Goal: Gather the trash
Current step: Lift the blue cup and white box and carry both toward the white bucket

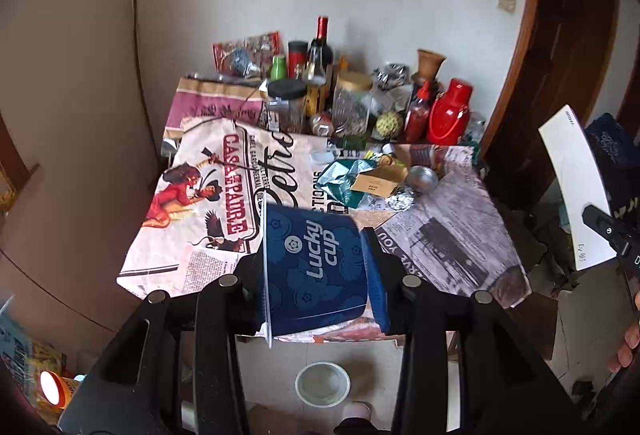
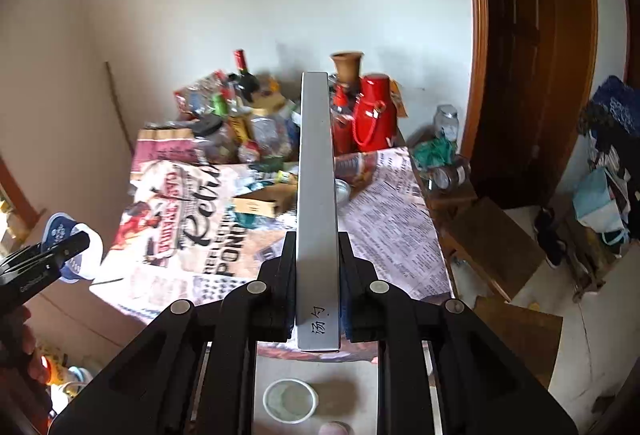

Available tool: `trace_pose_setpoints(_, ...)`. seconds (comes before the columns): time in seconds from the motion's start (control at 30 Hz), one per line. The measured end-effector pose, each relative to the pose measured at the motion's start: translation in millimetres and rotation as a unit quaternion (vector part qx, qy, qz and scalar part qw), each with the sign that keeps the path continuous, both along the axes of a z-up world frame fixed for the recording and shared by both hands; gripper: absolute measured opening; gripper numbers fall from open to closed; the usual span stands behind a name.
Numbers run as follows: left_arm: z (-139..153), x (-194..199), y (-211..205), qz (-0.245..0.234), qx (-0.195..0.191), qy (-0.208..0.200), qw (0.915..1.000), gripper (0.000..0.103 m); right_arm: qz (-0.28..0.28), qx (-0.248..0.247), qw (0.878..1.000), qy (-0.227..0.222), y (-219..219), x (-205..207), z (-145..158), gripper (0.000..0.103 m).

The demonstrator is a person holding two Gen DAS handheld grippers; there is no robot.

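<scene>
1. Holding two pieces of trash above the table's near edge: the left gripper (image 1: 316, 267) has its jaws partly spread and pinching a blue paper cup (image 1: 316, 259); the right gripper (image 2: 318, 275) has its jaws nearly together, clamping a long white box (image 2: 316, 175).
2. Waiting below on the floor, a white tub (image 1: 322, 383) may be their destination.
3. Remaining on the table (image 1: 460, 235), near its middle: a crumpled green wrapper (image 1: 344, 183), a small cardboard box (image 1: 378, 181), and foil.

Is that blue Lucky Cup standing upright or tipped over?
Tipped on its side: the blue cup is clamped in the left hand-held gripper, lettering running sideways, rim pointing left.
</scene>
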State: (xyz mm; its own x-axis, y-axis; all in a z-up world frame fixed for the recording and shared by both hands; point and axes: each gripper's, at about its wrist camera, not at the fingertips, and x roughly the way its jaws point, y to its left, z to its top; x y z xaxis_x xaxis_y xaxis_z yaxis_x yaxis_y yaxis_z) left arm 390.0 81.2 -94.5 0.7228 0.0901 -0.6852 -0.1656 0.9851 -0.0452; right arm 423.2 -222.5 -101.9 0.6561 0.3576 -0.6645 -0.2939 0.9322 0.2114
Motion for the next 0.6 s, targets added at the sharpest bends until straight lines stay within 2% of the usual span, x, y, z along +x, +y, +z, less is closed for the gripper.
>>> trace_pose_setpoints(0.27, 9, -65, 14, -0.040, -0.003, -0.018, 0.9990, 0.037, -0.002, 0.002, 1.000, -0.005, 20, -68, 11, 0.016)
trace_pose_setpoints(0.43, -4, -105, 28, -0.071, -0.012, 0.000, 0.9974, 0.037, -0.005, 0.000, 1.000, 0.025, 38, -111, -1, 0.016)
trace_pose_setpoints(0.6, -28, -139, 38, -0.087, -0.020, 0.029, 0.9956, 0.037, -0.001, 0.000, 0.997, 0.075, 59, -148, -31, 0.016)
